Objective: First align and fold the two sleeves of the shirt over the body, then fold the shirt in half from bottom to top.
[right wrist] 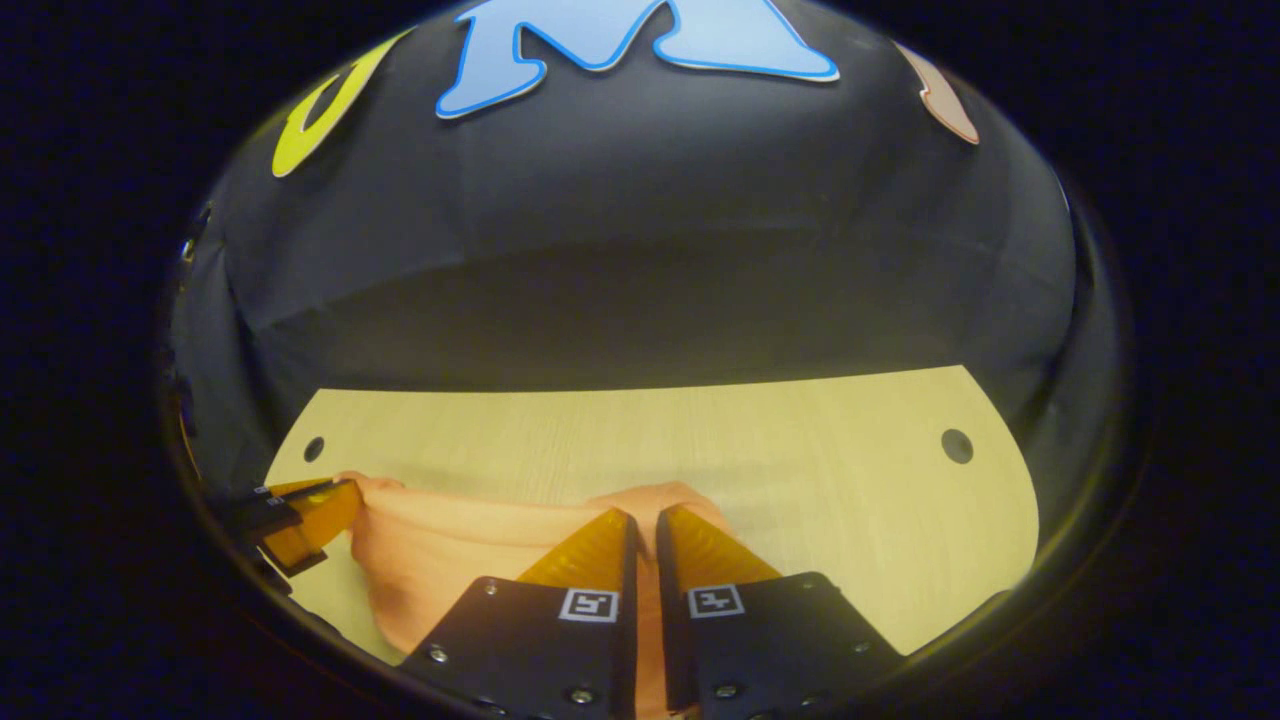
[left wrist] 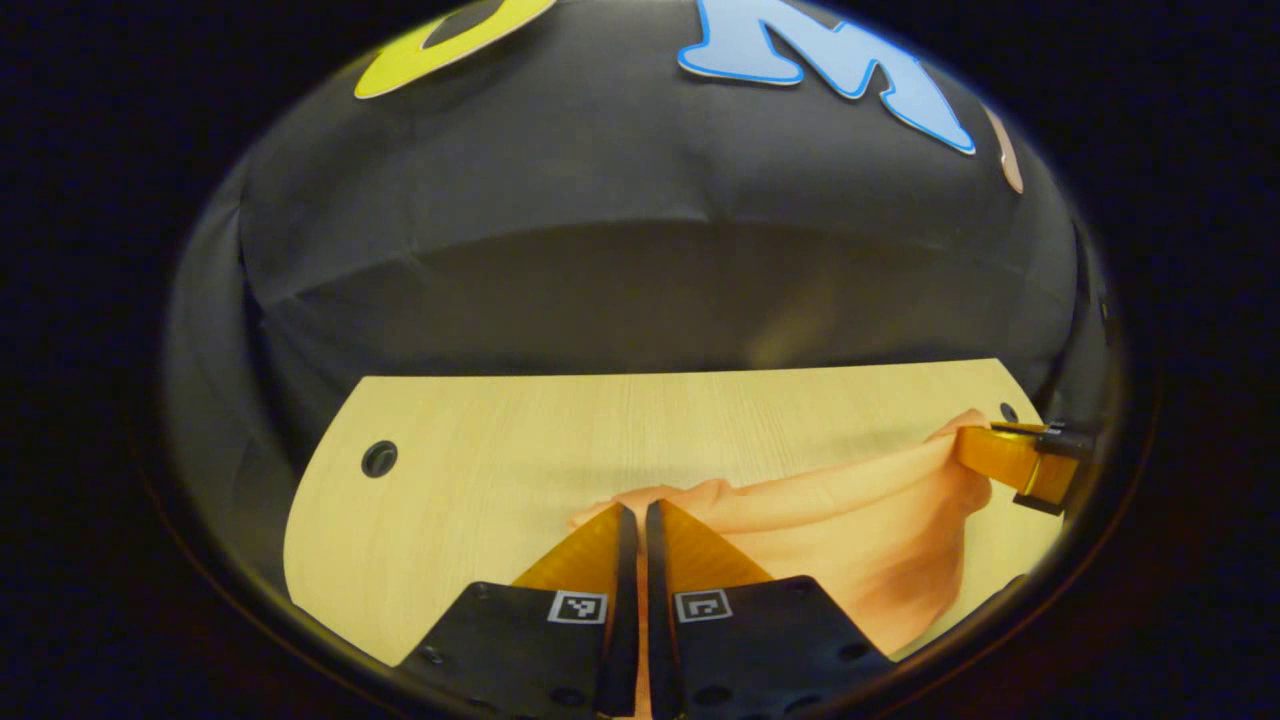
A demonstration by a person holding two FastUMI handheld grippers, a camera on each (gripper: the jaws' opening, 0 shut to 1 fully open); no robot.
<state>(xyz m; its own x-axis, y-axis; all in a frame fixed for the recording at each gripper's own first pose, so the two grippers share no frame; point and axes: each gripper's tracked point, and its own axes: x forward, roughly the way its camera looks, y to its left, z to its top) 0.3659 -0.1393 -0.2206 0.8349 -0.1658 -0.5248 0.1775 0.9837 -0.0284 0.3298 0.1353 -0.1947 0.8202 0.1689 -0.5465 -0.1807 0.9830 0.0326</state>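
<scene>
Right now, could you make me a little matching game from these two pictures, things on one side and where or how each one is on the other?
Things:
1. shirt
2. left gripper
3. table
4. cloth wall

Descriptions:
A. pale wood, with round holes near its far corners
B. black, behind the table
C. shut on a pinch of fabric
D. peach, stretched between the two grippers

Pairs: 1-D, 2-C, 3-A, 4-B

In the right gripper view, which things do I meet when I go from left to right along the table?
Left gripper → orange shirt → right gripper → bare table → round hole in the table.
</scene>
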